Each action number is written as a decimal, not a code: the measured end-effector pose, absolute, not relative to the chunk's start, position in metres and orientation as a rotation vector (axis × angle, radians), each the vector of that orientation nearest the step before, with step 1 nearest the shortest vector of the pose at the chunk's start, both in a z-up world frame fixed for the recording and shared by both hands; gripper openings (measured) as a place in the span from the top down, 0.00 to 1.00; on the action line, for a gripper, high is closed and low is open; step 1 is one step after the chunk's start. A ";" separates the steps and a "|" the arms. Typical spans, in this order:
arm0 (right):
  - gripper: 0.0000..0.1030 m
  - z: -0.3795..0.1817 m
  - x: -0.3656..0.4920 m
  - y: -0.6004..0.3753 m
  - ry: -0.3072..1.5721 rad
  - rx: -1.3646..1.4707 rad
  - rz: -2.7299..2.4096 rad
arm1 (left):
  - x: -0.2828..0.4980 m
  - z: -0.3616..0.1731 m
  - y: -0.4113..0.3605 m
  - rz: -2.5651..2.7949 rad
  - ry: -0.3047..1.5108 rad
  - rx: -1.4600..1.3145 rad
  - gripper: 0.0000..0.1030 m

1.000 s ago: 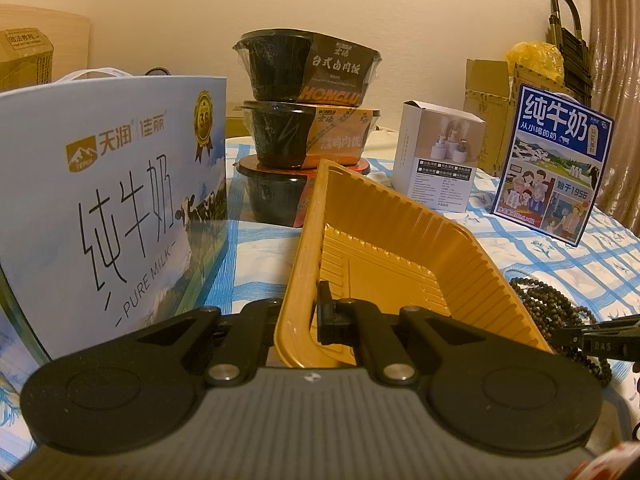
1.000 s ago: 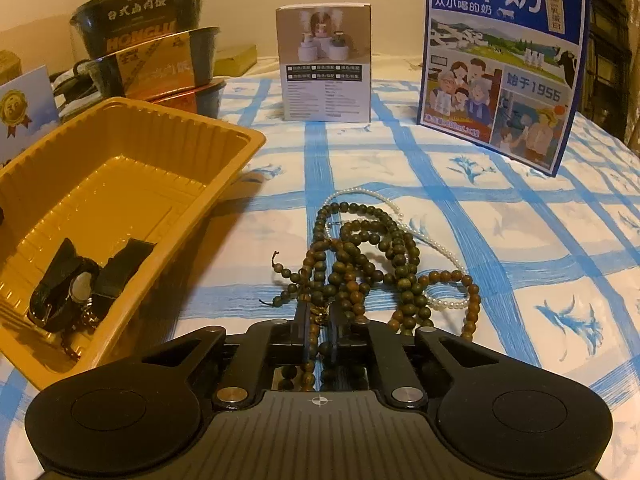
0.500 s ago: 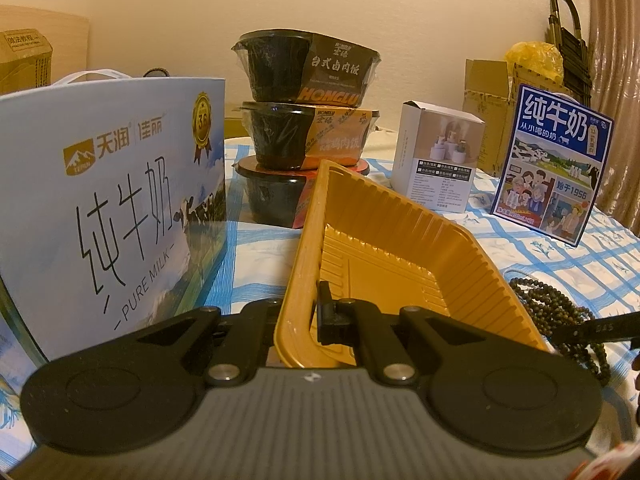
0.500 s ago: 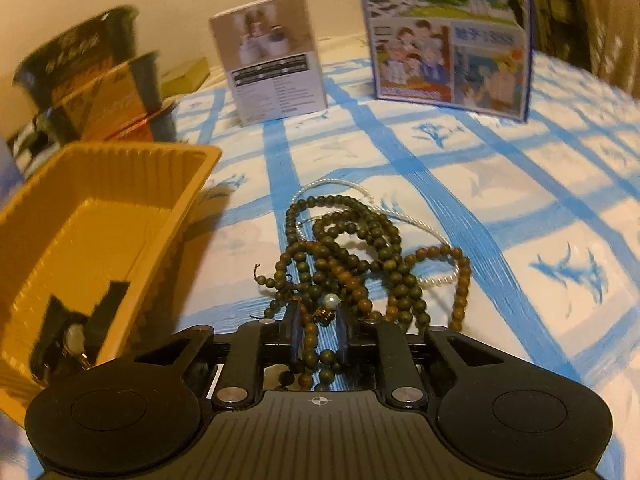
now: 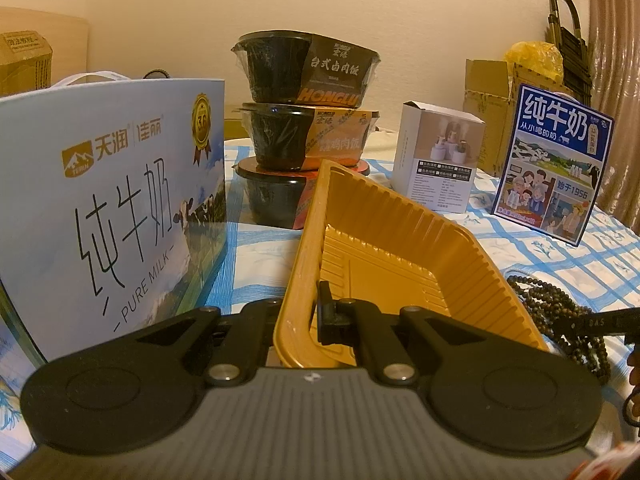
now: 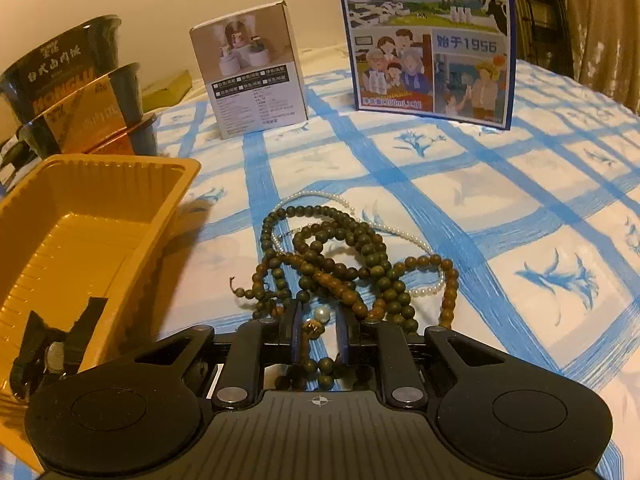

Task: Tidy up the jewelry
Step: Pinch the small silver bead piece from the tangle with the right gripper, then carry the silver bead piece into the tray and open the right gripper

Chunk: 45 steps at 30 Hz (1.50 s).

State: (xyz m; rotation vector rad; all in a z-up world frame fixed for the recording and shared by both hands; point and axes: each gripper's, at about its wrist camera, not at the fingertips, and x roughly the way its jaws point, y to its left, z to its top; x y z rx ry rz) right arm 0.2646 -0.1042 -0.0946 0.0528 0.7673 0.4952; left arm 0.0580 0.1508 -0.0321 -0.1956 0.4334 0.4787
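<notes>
Left of my view stands a large milk carton (image 5: 108, 200) lettered "PURE MILK", with a gold medal printed near its top. Behind the tray rise three stacked food bowls (image 5: 306, 120); the top one reads "HONGLU". Beside them stand a small white box (image 6: 250, 68) picturing small white devices, and a blue milk box (image 6: 430, 36) printed "1956", both upright on the blue-checked cloth (image 6: 520, 208) covering the bench.

My left tool (image 5: 310, 312) is clenched on the near wall of the yellow tray (image 5: 384, 248), one finger inside and one outside, tilting it. Inside the tray lies a dark wristwatch (image 6: 52, 352) with a pale face.

My right tool (image 6: 318, 332) has just been opening; its fingers stand apart around a strand of the wooden bead string (image 6: 340, 260), which rests tangled on the cloth just right of the tray. The beads are round, dark green to brown. A thin pearl necklace (image 6: 404, 236) lies under and through them, one larger pearl showing between my fingers.
</notes>
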 end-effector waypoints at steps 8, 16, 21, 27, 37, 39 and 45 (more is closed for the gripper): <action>0.84 -0.095 0.268 -0.114 0.793 0.115 0.468 | 0.057 -0.033 0.150 0.482 0.432 -0.199 0.95; 0.90 -0.101 0.259 -0.090 0.713 -0.082 0.491 | 0.056 -0.033 0.150 0.477 0.430 -0.196 0.95; 0.91 -0.098 0.255 -0.094 0.688 -0.084 0.526 | 0.055 -0.032 0.149 0.477 0.431 -0.196 0.95; 0.91 -0.075 0.235 -0.092 0.589 -0.105 0.590 | 0.055 -0.032 0.149 0.476 0.431 -0.196 0.95; 0.91 -0.028 0.201 -0.069 0.532 0.019 0.845 | 0.055 -0.032 0.149 0.475 0.429 -0.196 0.95; 0.91 -0.024 0.196 -0.061 0.562 0.054 0.919 | 0.054 -0.032 0.149 0.475 0.428 -0.197 0.95; 0.91 -0.025 0.184 -0.023 0.673 0.103 1.106 | 0.053 -0.032 0.148 0.471 0.428 -0.206 0.95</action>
